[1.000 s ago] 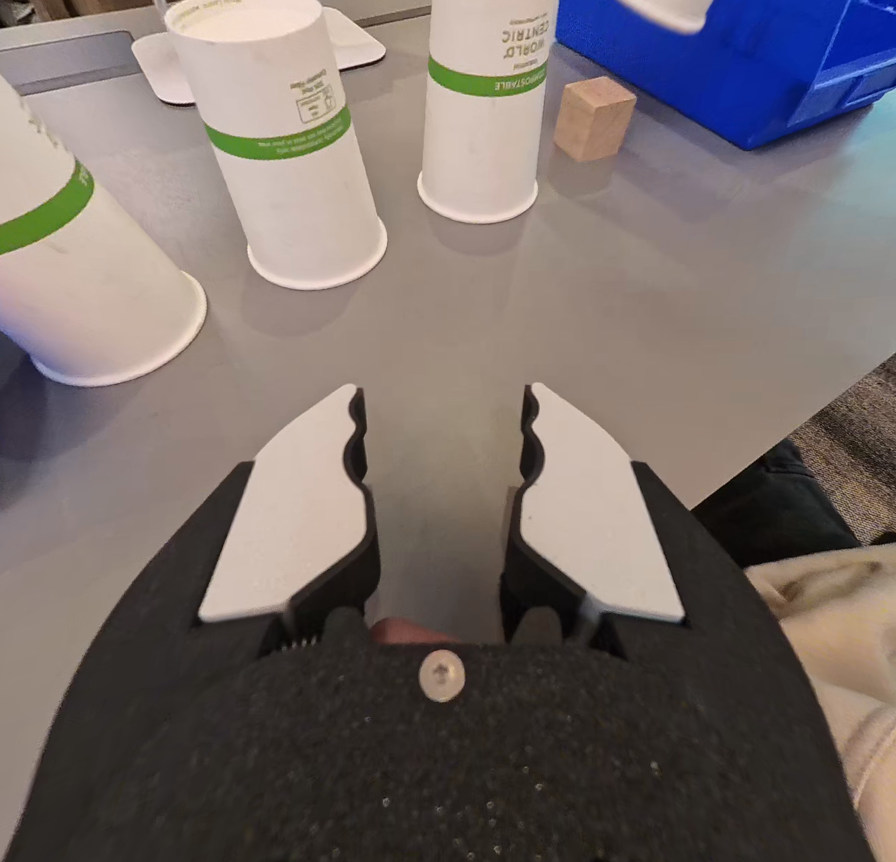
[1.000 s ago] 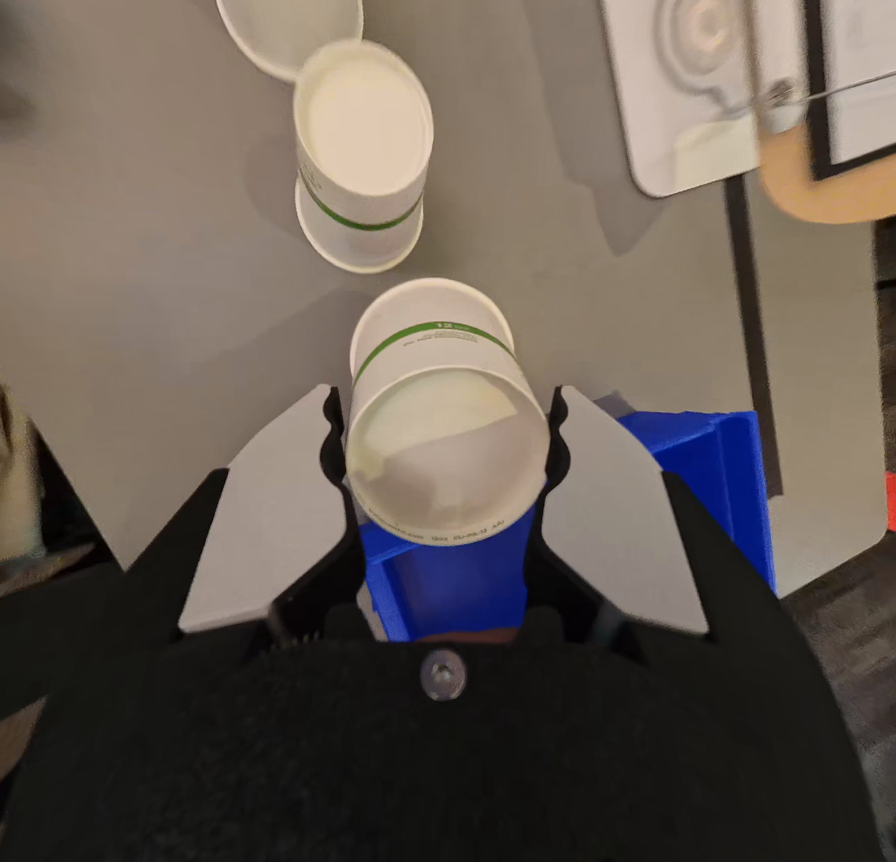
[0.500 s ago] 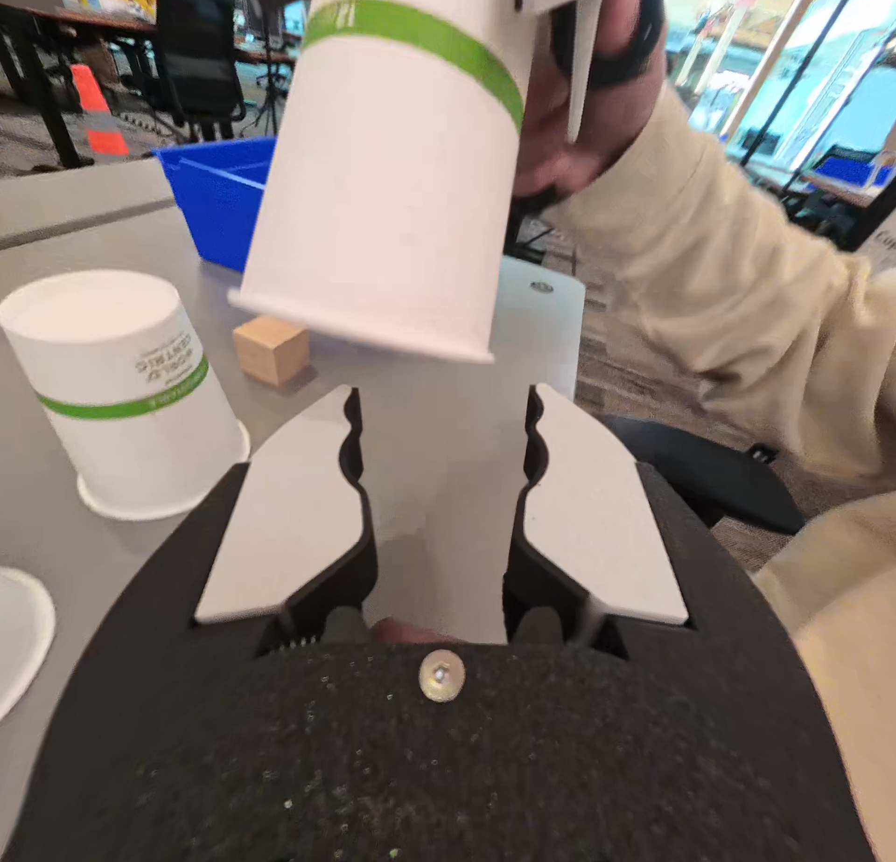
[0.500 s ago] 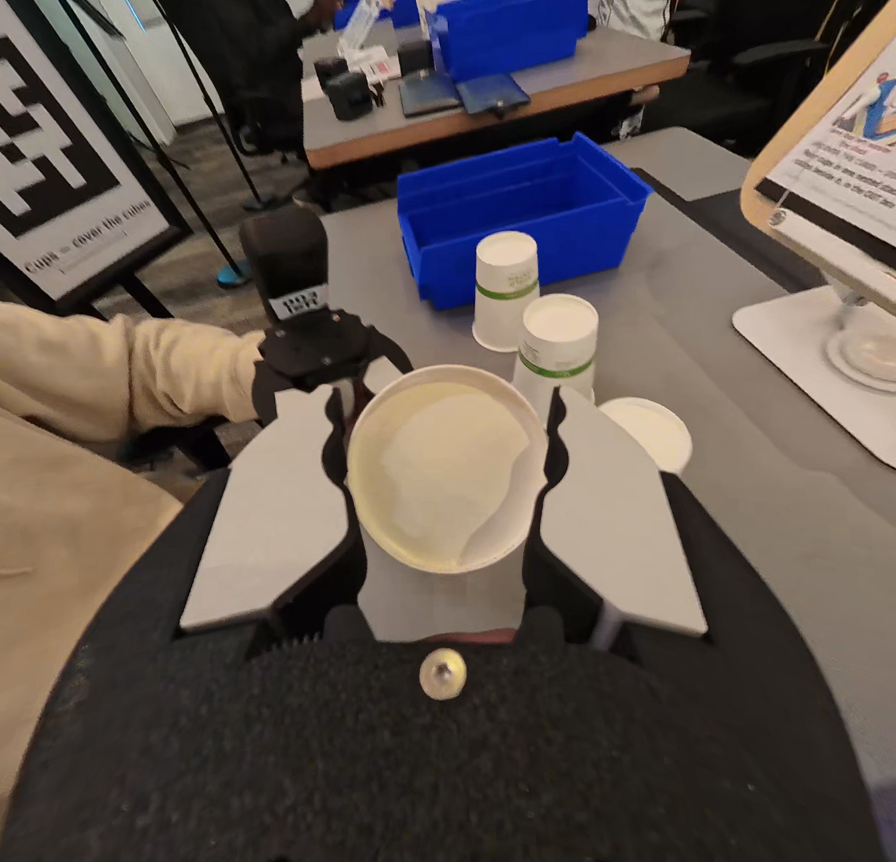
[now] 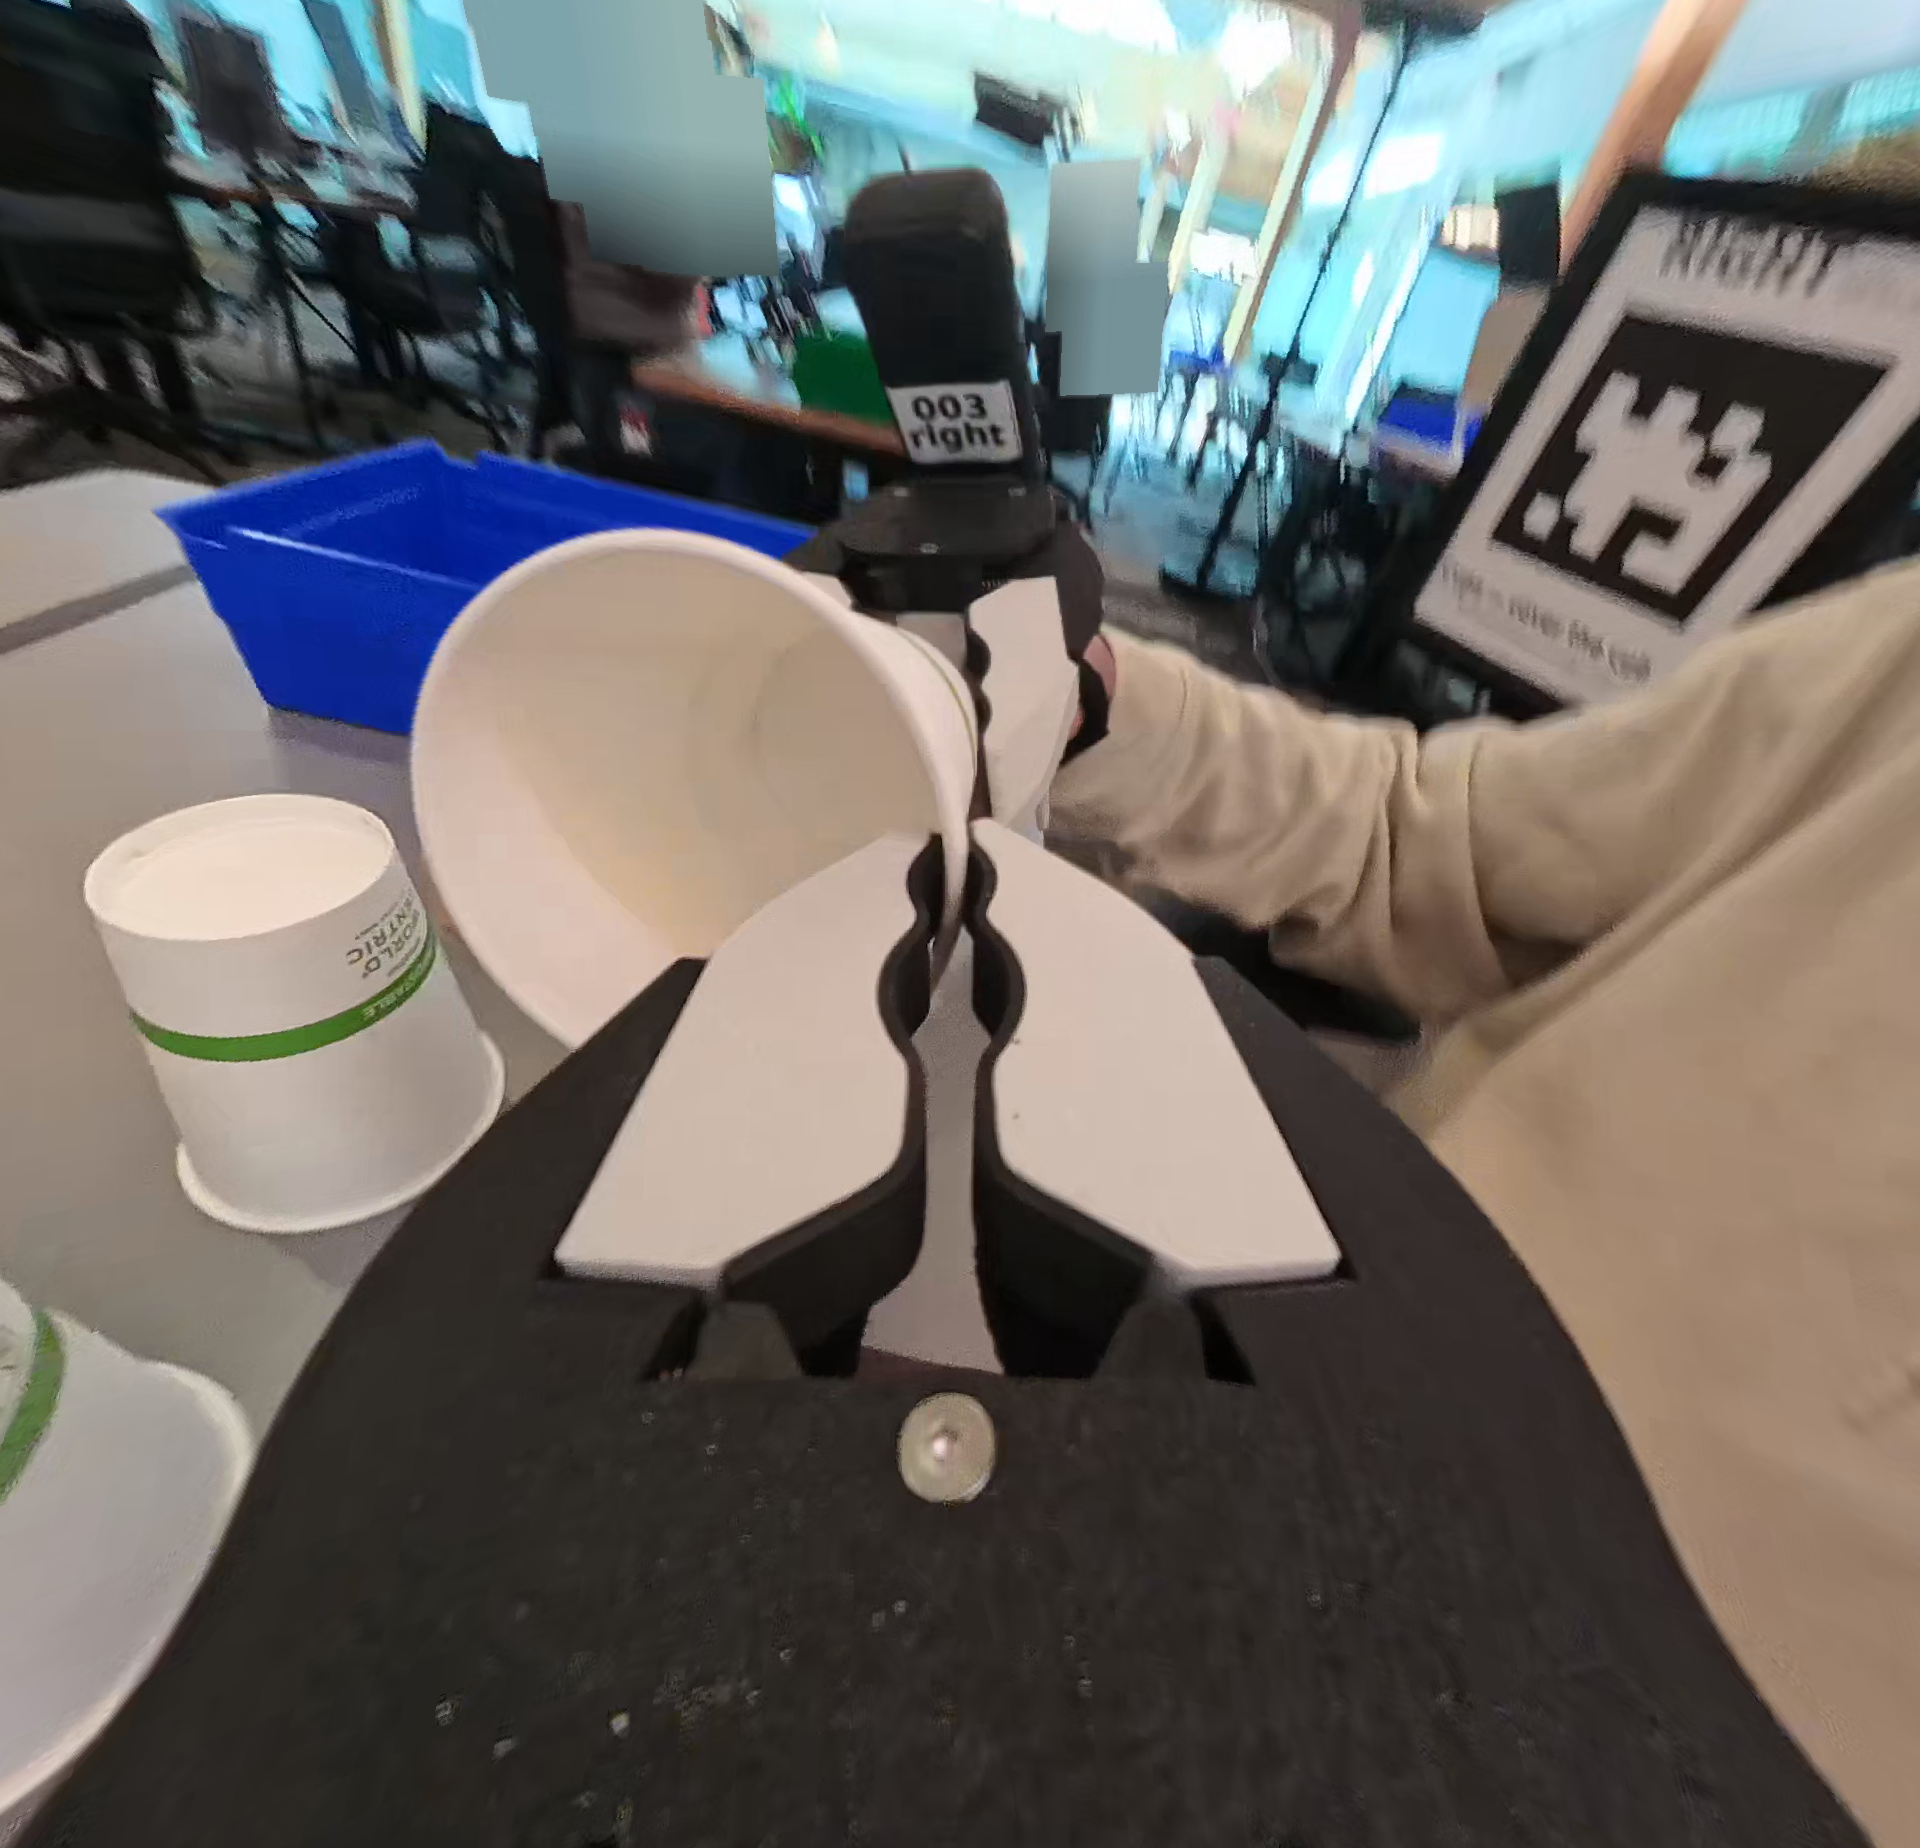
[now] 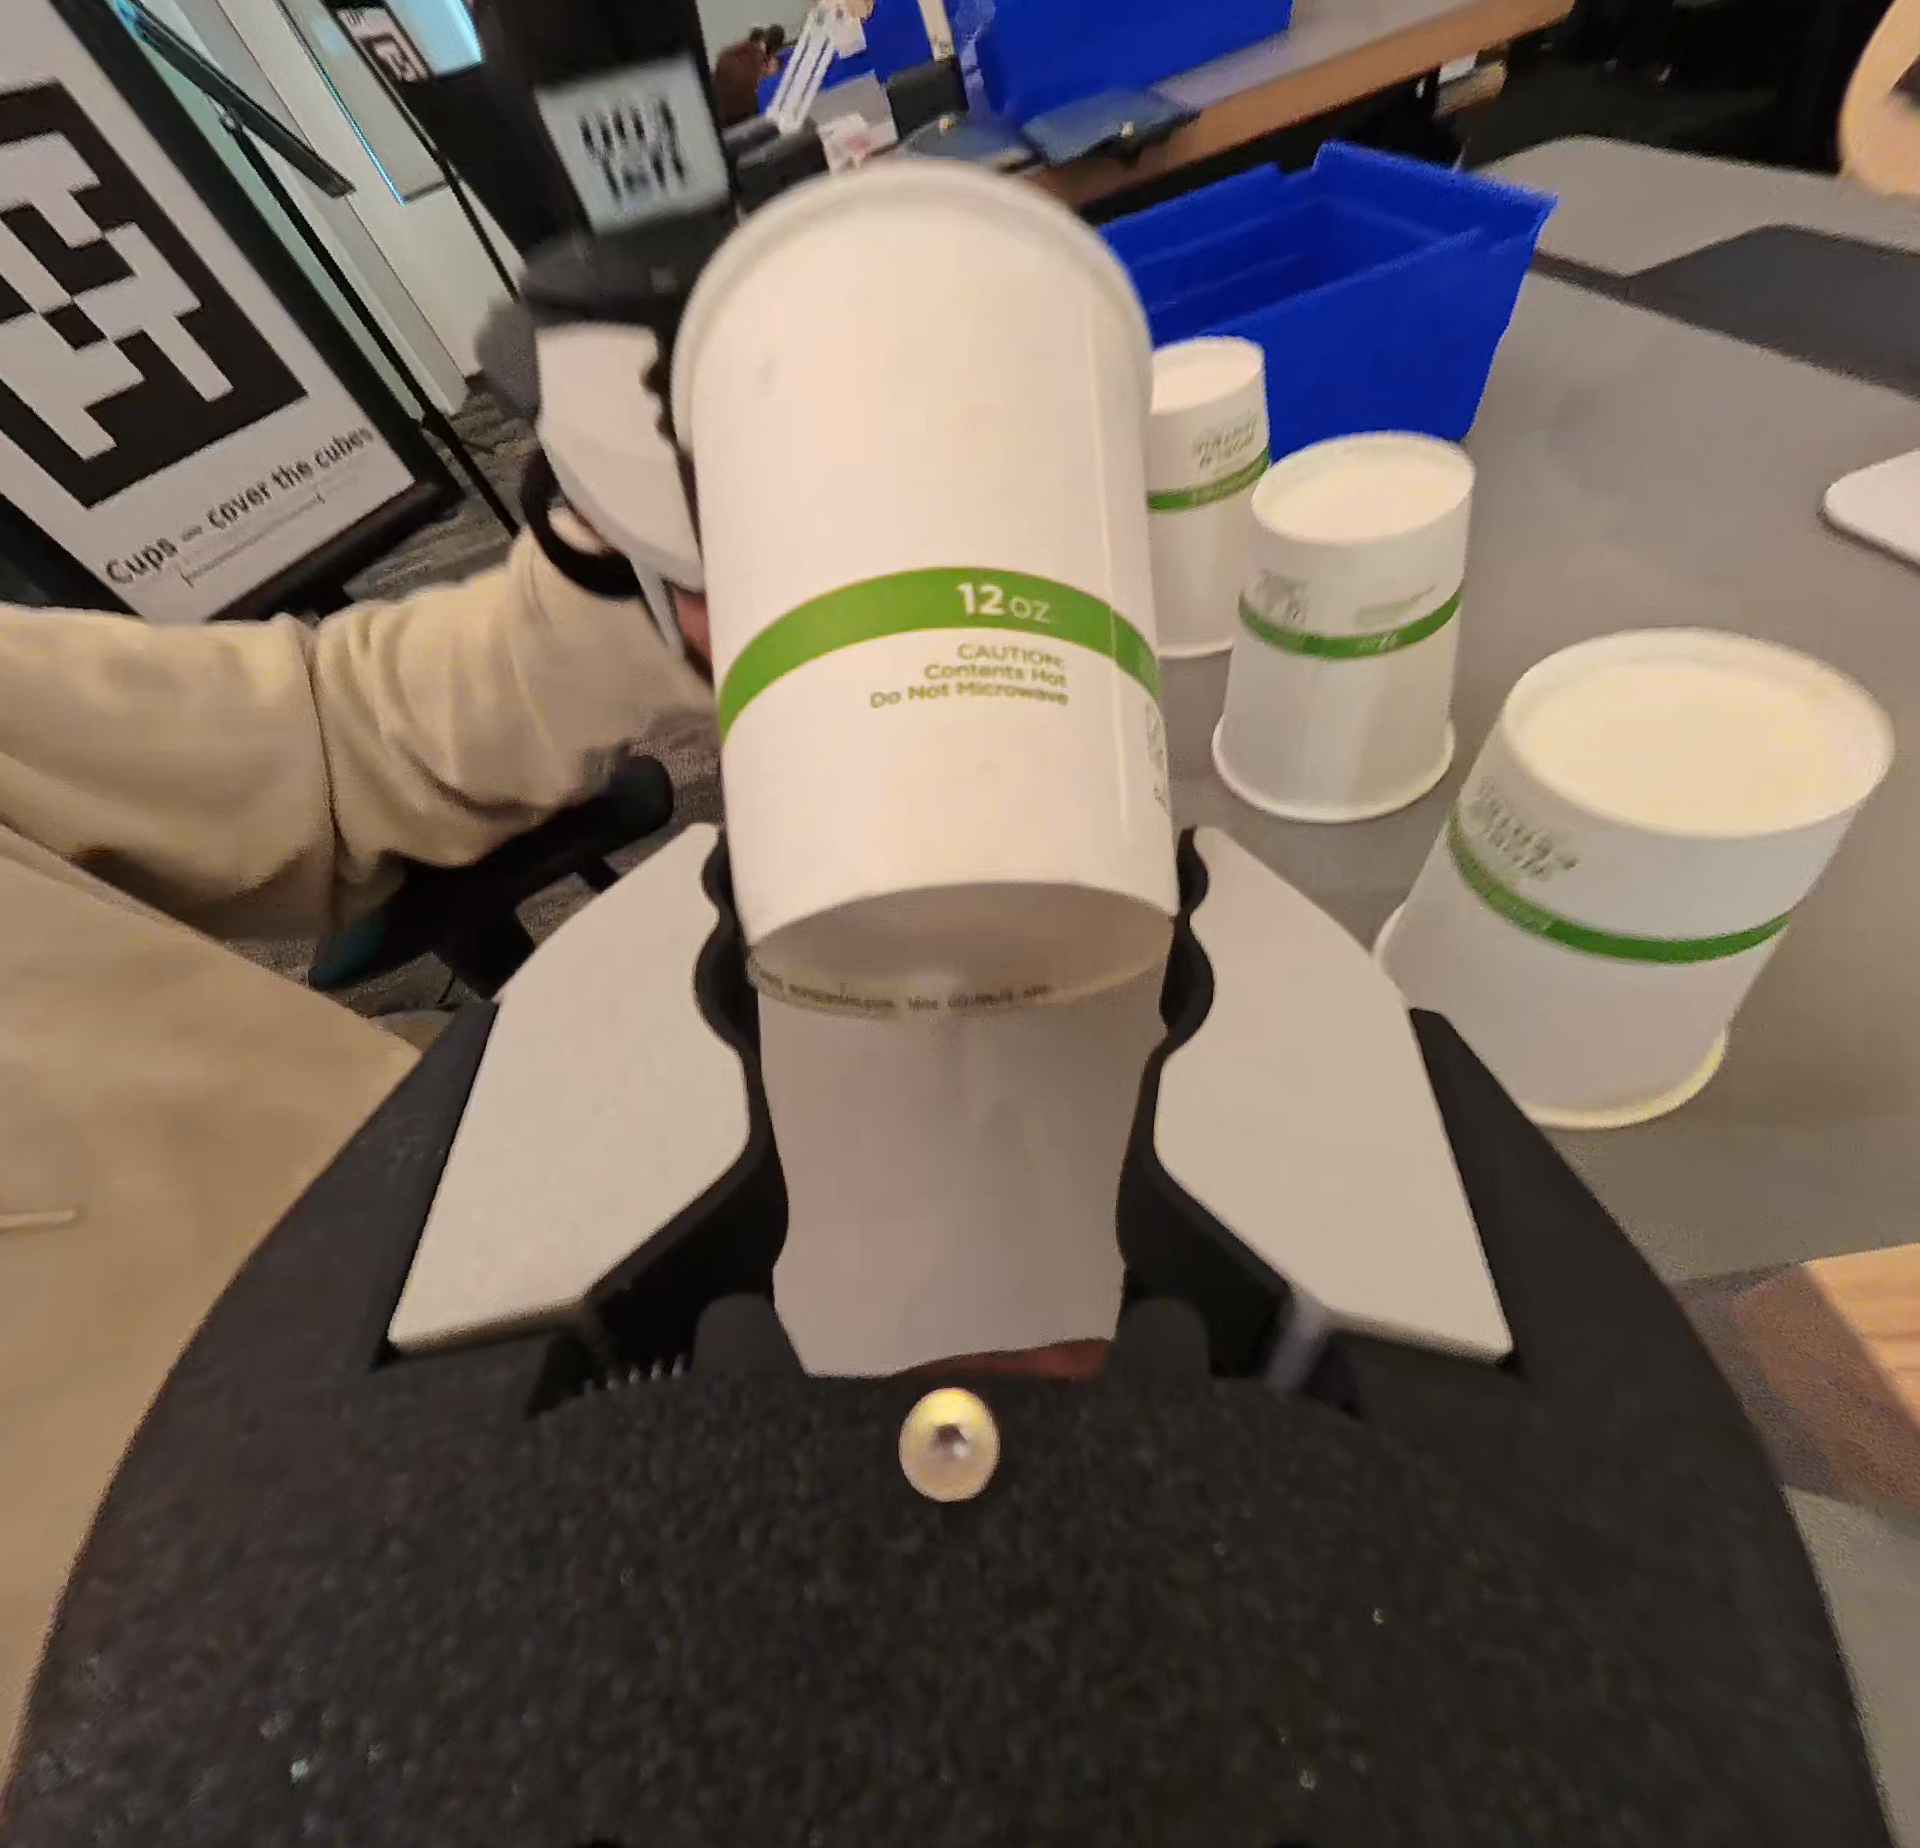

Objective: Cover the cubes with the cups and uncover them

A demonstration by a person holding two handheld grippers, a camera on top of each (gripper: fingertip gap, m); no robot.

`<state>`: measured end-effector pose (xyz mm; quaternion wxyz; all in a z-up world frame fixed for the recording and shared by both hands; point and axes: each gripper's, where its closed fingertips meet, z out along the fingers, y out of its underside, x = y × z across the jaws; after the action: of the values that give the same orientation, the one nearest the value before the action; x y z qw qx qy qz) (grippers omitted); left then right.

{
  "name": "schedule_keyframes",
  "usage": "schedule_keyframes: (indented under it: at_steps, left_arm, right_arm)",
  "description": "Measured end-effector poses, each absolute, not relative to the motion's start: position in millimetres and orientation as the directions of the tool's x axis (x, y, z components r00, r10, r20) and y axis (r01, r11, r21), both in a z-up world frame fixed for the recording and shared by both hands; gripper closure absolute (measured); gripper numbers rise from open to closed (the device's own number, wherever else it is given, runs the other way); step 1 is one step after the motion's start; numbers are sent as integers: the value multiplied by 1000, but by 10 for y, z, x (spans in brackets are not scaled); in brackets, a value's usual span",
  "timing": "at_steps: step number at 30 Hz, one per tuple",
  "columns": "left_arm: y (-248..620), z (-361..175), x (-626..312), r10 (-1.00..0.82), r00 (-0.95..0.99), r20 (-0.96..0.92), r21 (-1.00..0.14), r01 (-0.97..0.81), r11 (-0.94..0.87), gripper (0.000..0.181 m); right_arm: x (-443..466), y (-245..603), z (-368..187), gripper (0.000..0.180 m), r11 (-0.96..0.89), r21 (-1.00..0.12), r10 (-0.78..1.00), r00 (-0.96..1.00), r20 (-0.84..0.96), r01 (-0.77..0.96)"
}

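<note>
A white paper cup (image 5: 644, 759) with a green band is held in the air on its side between both grippers. My left gripper (image 5: 954, 853) is shut on the cup's rim, with the thin wall pinched between its pads. My right gripper (image 6: 961, 905) is shut on the cup's base end (image 6: 925, 759), and its fingers (image 5: 1023, 697) show behind the cup in the left wrist view. The left gripper's white fingers (image 6: 613, 448) show beside the cup's mouth in the right wrist view. No cube is in view.
Upside-down cups stand on the grey table (image 6: 1662, 448): three in the right wrist view (image 6: 1340, 645) (image 6: 1205, 489) (image 6: 1631, 894), two in the left wrist view (image 5: 281, 1009) (image 5: 62, 1486). A blue bin (image 5: 364, 593) sits behind. A patterned sign board (image 5: 1662, 448) stands beside the table.
My left gripper was open and empty; its pads have closed on the cup's rim. The right gripper has turned the cup's mouth towards the left one. The wooden cube has left the view.
</note>
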<state>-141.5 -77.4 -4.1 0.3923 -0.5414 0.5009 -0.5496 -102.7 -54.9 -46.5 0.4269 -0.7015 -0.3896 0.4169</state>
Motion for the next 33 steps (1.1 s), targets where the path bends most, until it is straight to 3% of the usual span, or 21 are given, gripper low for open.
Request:
schedule_keyframes:
  at_steps: [10, 16, 19, 27, 29, 31, 33]
  left_arm:
    - [-797, -104, -1748, -964, -266, -13, -844, -514, 153, 180]
    - [-781, -194, -1992, -938, -346, -29, -709, -654, 263, 180]
    - [-837, -187, -1930, -914, -405, -29, -684, -659, 313, 180]
    - [-1056, -150, -1630, -829, -559, -13, -651, -625, 431, 180]
    - [-1076, -173, -1593, -820, -573, -5, -639, -629, 443, 179]
    - [-1044, -186, -1591, -839, -544, -9, -634, -646, 425, 178]
    - [-952, -126, -1571, -883, -466, -54, -683, -628, 373, 163]
  right_arm:
    - [-751, -896, -824, 95, -323, -917, 896, 387, -217, 233]
    - [-492, -849, -395, 93, -397, -917, 867, 345, -360, 43]
    - [-682, -832, -274, 92, -459, -888, 869, 220, -444, 19]
    - [-1473, -785, -441, 84, -415, -879, 906, 24, -422, 235]
    - [-1549, -848, -429, 91, -408, -877, 900, -46, -432, 255]
    - [-1538, -805, -451, 93, -411, -878, 903, -25, -429, 244]
    - [-1450, -727, -461, 94, -425, -884, 904, 39, -426, 196]
